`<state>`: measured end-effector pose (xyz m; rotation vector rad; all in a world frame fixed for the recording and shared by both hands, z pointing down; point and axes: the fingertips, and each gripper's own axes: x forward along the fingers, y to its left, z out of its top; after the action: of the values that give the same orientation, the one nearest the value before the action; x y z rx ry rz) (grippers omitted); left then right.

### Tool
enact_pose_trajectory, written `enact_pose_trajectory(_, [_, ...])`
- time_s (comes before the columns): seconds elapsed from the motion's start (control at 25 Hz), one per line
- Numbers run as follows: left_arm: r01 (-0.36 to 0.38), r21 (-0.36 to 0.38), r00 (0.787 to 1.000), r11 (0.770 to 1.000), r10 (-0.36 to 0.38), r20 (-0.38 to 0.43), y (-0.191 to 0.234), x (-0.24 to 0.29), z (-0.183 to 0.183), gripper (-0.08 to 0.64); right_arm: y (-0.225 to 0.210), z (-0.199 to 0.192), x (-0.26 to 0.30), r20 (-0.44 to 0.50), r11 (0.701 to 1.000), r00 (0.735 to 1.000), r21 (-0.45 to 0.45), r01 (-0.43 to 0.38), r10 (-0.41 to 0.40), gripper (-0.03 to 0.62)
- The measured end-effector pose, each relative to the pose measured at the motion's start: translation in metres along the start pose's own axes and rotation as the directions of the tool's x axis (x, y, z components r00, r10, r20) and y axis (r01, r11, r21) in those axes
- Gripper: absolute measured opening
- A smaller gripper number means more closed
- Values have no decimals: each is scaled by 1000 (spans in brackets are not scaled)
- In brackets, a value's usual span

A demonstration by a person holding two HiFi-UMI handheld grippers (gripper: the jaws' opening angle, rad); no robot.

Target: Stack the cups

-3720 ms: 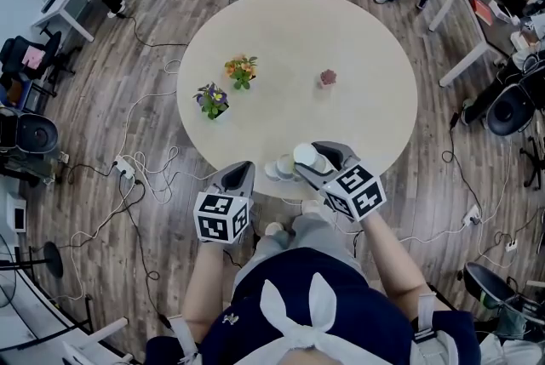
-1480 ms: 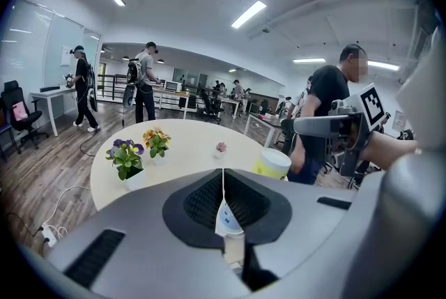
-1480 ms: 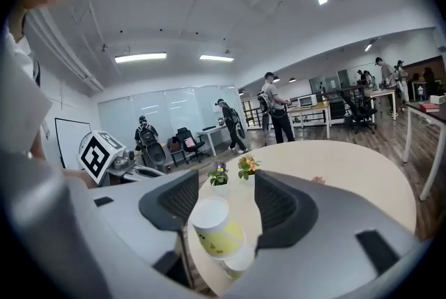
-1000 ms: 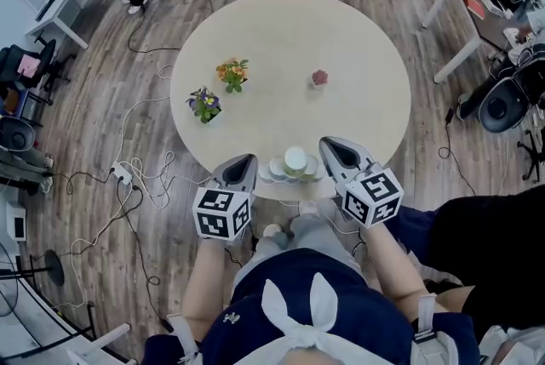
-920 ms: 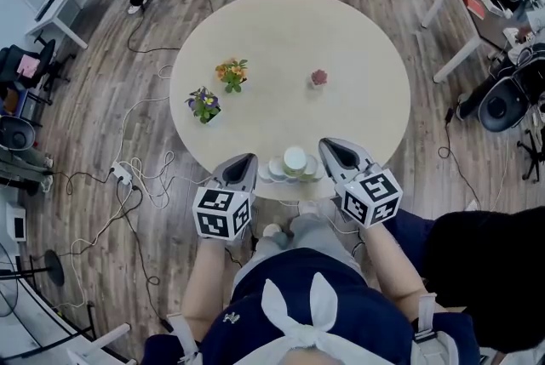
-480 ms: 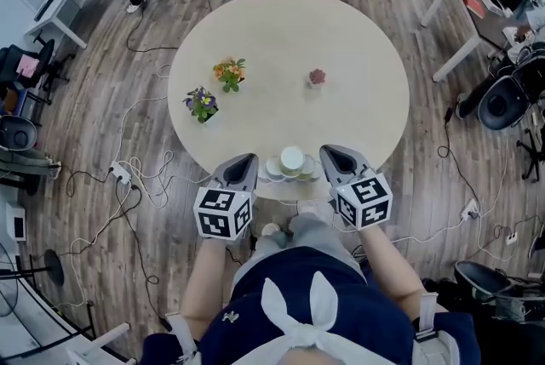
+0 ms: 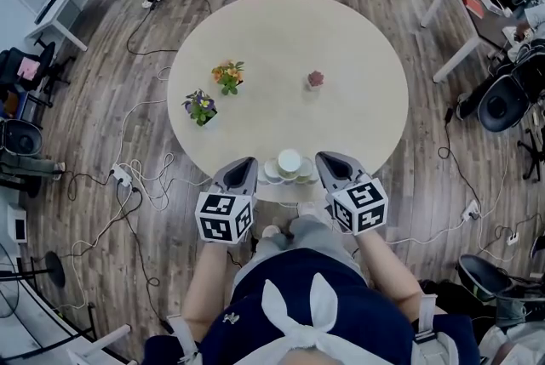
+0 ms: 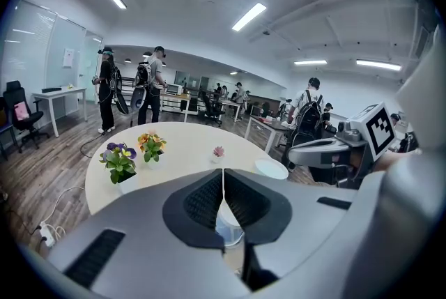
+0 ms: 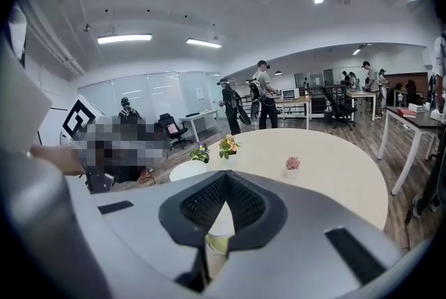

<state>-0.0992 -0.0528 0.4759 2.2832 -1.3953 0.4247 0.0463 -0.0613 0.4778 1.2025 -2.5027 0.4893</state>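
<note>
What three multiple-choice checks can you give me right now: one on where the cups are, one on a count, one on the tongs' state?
1. Where do the cups stand?
A) at the table's near edge, between the left tongs and the right tongs
B) at the table's centre
C) on the floor

2. How many potted plants are on the table?
A) one
B) three
C) five

3. How do both tongs stand?
A) wide open
B) shut on a cup
C) shut, holding nothing

Answers:
1 A: the head view shows the cups at the near rim, flanked by both tongs.
2 B: purple flowers, orange flowers and a small pink plant.
3 C: in each gripper view the pads meet with nothing between them.
</note>
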Motion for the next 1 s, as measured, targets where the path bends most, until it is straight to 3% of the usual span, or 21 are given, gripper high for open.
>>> enact_pose_trajectory(1.0, [-20, -12, 1000, 1000, 20, 6, 3, -2, -2, 25, 2, 0, 0, -11, 1000, 1000, -8, -19, 19, 3])
